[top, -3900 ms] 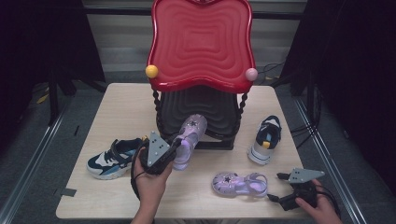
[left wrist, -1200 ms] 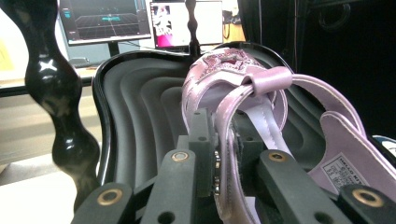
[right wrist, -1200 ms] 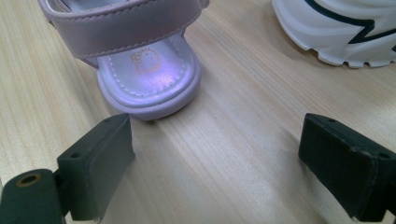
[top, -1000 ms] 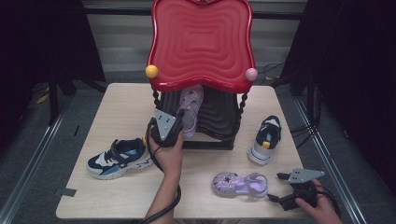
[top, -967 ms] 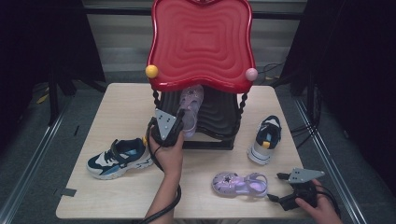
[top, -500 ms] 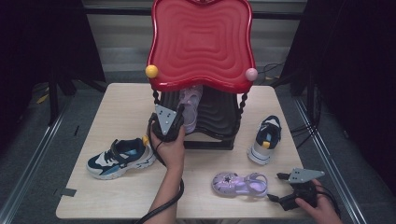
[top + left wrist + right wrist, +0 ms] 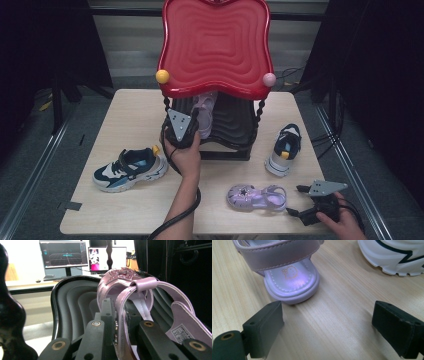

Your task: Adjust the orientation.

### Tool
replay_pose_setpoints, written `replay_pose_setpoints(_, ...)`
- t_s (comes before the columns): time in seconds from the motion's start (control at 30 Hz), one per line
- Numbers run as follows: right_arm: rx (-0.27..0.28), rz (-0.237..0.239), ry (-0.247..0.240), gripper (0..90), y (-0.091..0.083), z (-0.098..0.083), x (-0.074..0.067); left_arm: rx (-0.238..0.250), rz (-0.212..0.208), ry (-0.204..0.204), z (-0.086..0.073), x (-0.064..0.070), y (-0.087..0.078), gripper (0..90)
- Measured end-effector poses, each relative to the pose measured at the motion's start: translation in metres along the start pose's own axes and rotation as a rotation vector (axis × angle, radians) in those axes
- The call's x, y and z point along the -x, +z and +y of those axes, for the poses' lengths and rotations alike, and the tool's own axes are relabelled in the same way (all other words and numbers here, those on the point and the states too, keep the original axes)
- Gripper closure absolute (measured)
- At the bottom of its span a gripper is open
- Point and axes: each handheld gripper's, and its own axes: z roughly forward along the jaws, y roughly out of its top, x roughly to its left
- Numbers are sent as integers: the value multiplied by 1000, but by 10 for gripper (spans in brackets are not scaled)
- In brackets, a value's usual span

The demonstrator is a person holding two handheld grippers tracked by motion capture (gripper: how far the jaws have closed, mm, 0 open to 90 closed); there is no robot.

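We hold one lilac sandal [image 7: 130, 297] by its heel strap in the left gripper [image 7: 181, 131], jaws clamped on the strap, with the toe pointing away from us into the black lower shelf [image 7: 235, 125] of the red rack [image 7: 215, 45]. Its long axis runs straight into the shelf, so the coming move is probably a push forward and release; the sole's contact with the shelf is hard to confirm. The second lilac sandal [image 7: 256, 196] lies sideways on the table [image 7: 125, 110], heel just ahead of the right gripper [image 7: 312, 212], whose jaws stand wide and empty. Count: two sandals, two sneakers [image 7: 129, 169] [image 7: 284, 149], one rack
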Motion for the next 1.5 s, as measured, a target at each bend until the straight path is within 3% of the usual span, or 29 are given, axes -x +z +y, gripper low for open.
replay_pose_setpoints(0.53, 0, 0, 1, 94, 0, 0, 0, 15, 33, -41, -2, 3, 9, 805)
replay_pose_setpoints(0.57, 0, 0, 0, 94, 0, 0, 0, 25, 37, -56, -2, 5, 11, 805)
replay_pose_setpoints(0.63, 0, 0, 0, 94, 0, 0, 0, 6, 42, -35, -2, 4, 11, 805)
replay_pose_setpoints(0.67, 0, 0, 0, 94, 0, 0, 0, 14, 47, -58, -3, 5, 12, 805)
replay_pose_setpoints(0.73, 0, 0, 0, 94, 0, 0, 0, 3, 56, -44, -3, 4, 14, 805)
replay_pose_setpoints(0.77, 0, 0, 0, 94, 0, 0, 0, 20, 62, -71, -4, 6, 16, 805)
replay_pose_setpoints(1.03, 0, 1, 2, 94, 0, 0, 0, -12, 82, -59, -9, 8, 24, 802)
replay_pose_setpoints(1.17, 1, 3, 3, 94, 0, 0, 0, 0, 95, -83, -12, 9, 28, 799)
replay_pose_setpoints(1.5, 1, 5, 4, 95, 0, 0, 0, -13, 110, -96, -12, 6, 32, 792)
